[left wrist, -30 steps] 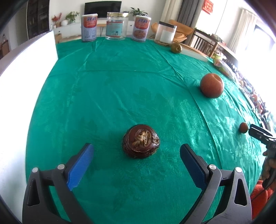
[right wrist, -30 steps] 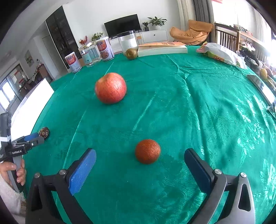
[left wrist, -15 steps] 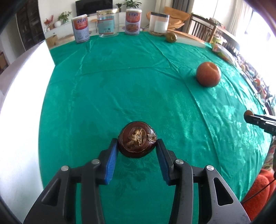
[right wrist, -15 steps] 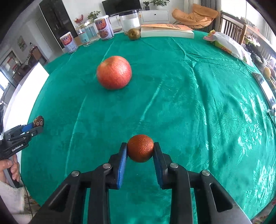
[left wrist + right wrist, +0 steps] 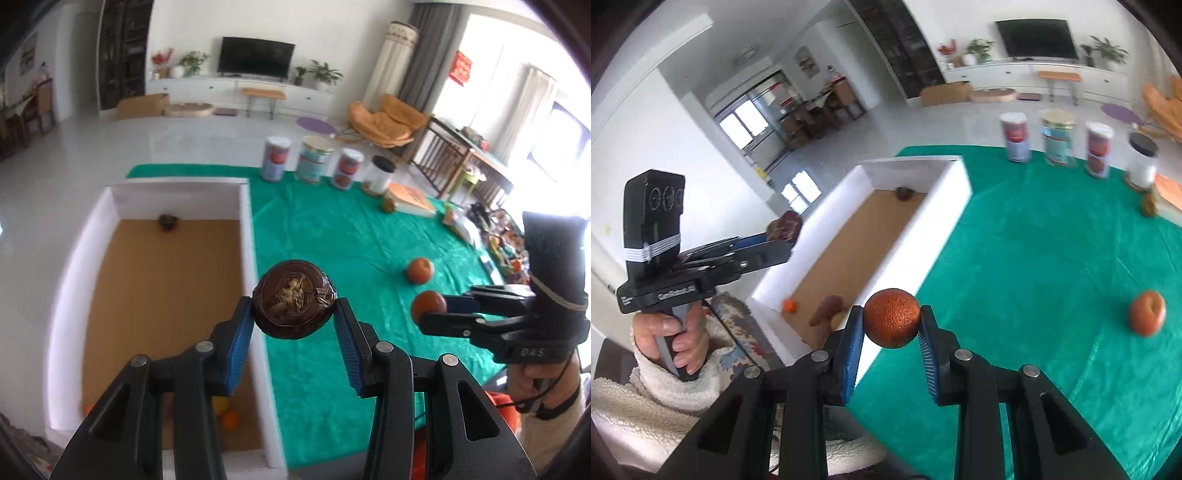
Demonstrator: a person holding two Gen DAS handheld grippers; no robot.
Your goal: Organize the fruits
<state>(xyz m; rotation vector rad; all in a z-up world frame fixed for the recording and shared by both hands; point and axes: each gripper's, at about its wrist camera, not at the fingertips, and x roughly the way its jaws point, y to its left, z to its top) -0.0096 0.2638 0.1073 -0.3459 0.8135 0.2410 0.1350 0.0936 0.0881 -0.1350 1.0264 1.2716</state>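
My left gripper (image 5: 293, 310) is shut on a dark brown round fruit (image 5: 294, 295) and holds it in the air above the right wall of the white box (image 5: 246, 229). My right gripper (image 5: 891, 318) is shut on a small orange fruit (image 5: 892, 316), also lifted, over the green cloth just beside the box (image 5: 955, 184). The box has a brown floor with a dark fruit (image 5: 168, 222) at its far end and small orange and yellow fruits (image 5: 229, 419) at the near end. A red apple (image 5: 1147, 313) lies on the cloth to the right.
Three tins (image 5: 309, 158) and a white jar (image 5: 378, 175) stand along the table's far edge, with a pear (image 5: 388, 205) and a book (image 5: 413, 199) beside them. A hand in a fleecy sleeve (image 5: 670, 332) holds the left gripper's handle. Green cloth (image 5: 1034, 240) covers the table.
Both grippers went from open to shut on their fruits, then lifted them off the cloth and swung toward the white box, which now fills the left of both views.
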